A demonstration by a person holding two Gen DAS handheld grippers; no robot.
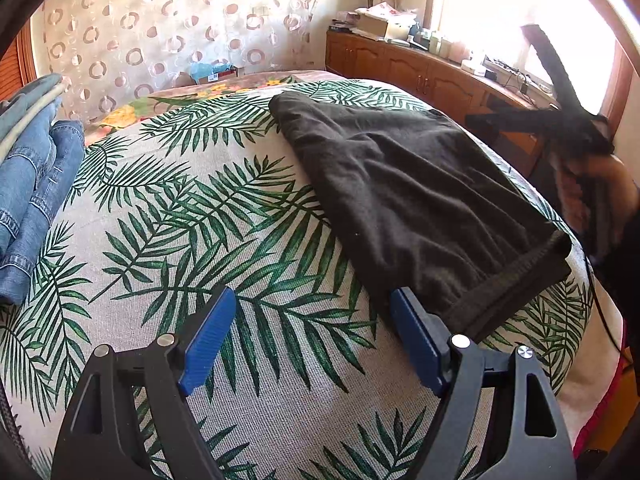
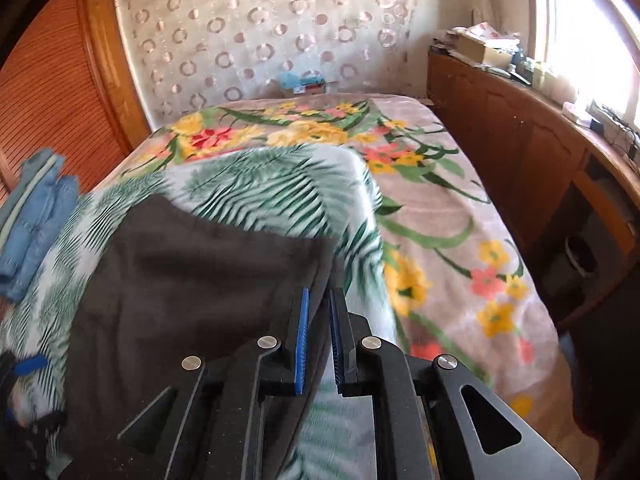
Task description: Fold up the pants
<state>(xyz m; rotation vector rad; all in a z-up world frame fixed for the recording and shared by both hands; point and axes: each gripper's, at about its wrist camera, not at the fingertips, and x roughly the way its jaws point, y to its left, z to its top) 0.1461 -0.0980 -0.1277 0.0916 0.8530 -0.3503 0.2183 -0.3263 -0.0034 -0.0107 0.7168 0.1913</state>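
Dark brown pants [image 1: 400, 184] lie folded in a long flat strip on the palm-leaf bed cover [image 1: 200, 220], their ribbed end [image 1: 516, 280] nearest me. My left gripper [image 1: 314, 296] stands open over the cover with nothing between its blue pads; its right finger [image 1: 416, 332] is just beside that near end. In the right wrist view the right gripper [image 2: 319, 296] has its pads almost together, hovering by the right edge of the pants [image 2: 192, 280]. Nothing is pinched between them. A person's hand [image 1: 600, 184] holds it, blurred, at the bed's right side.
A stack of folded blue jeans [image 1: 28, 184] sits at the left of the bed. A floral blanket [image 2: 440, 220] covers the far and right part. A wooden cabinet [image 2: 520, 152] with clutter runs along the window wall on the right.
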